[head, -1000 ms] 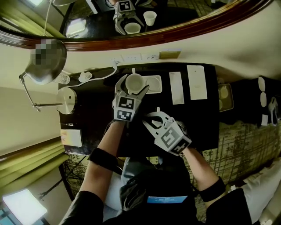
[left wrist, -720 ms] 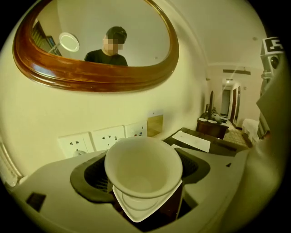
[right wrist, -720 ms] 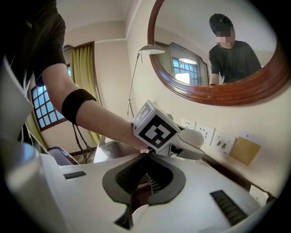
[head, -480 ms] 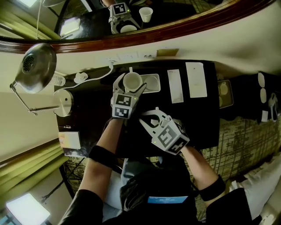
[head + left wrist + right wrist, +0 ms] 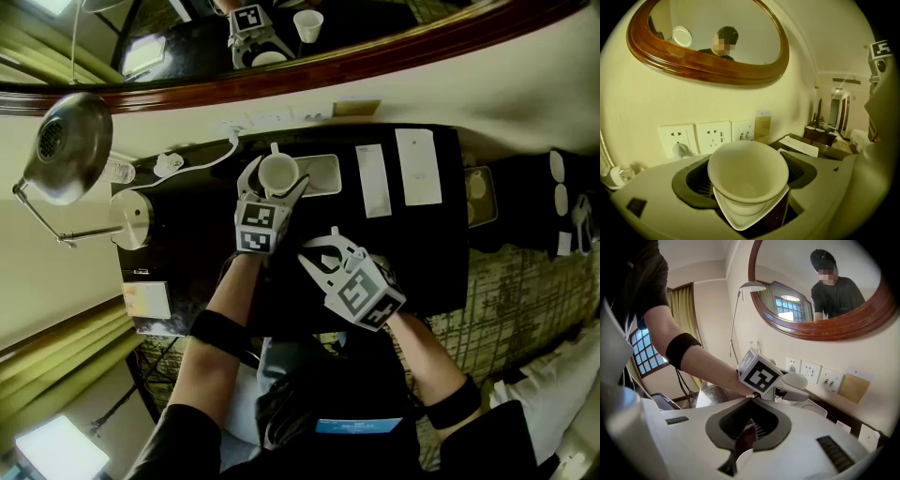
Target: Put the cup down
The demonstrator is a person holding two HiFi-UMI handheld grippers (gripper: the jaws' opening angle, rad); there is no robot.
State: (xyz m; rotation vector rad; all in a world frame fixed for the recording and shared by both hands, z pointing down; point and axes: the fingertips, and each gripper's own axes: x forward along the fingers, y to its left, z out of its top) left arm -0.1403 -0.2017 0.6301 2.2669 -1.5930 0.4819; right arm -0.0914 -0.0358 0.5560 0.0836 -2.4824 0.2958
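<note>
Fingers (image 5: 689, 185) of your left gripper (image 5: 277, 176) pinch the white ceramic cup (image 5: 747, 178) over the white rectangular tray (image 5: 325, 178) on the dark surface (image 5: 197, 225), right gripper (image 5: 317, 258) pressed together, empty; likely the placing step, so lower till it seats, then spread.

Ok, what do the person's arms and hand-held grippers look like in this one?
Both the left hand-held gripper and the right hand-held gripper are pale grey plastic shells with dark ribbed pads, each carrying a white cube of black square markers. A black wristband sits on each forearm, and the sleeves are dark and short.
</note>
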